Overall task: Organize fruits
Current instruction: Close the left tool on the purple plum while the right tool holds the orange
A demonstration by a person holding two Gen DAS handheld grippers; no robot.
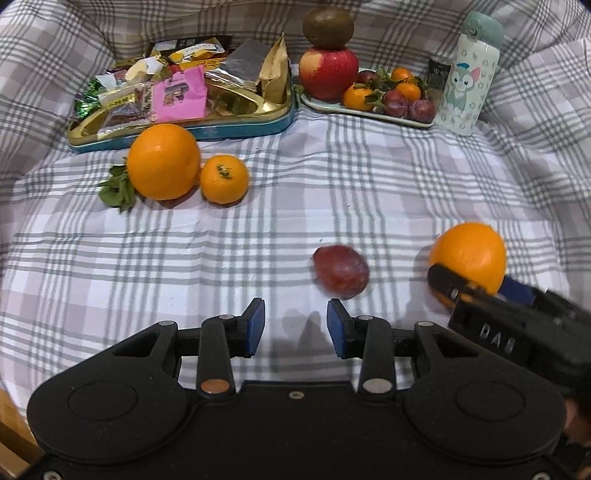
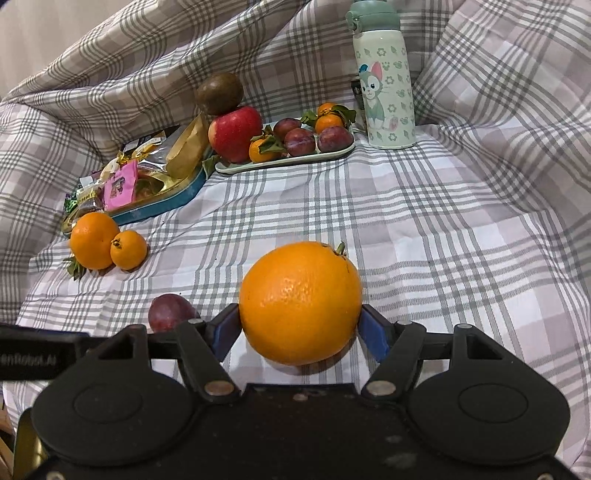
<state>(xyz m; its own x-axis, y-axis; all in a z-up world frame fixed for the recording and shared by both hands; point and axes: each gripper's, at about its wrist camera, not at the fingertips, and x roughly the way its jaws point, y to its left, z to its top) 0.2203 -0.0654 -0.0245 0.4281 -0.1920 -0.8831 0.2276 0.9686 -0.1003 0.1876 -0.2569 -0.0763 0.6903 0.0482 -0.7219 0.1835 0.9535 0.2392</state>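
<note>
Right gripper (image 2: 300,326) clasps one orange (image 2: 300,302); one plum (image 1: 341,271) lies loose.

On the cloth (image 1: 295,192), a tin (image 1: 184,129) of snacks sits far left beside a tray (image 1: 369,112) of fruit, an apple (image 1: 328,74) at the tray's left end with a kiwi (image 1: 328,27) on top. A bottle (image 1: 471,74) stands right of the tray. Before the tin lie two oranges (image 1: 164,160), touching. A plum (image 1: 341,271) lies nearer, left of another orange (image 2: 300,302).

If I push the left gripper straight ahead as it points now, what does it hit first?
Probably the loose plum, just ahead and slightly right of the open left gripper; depth is unclear, so it may only clip it.
</note>
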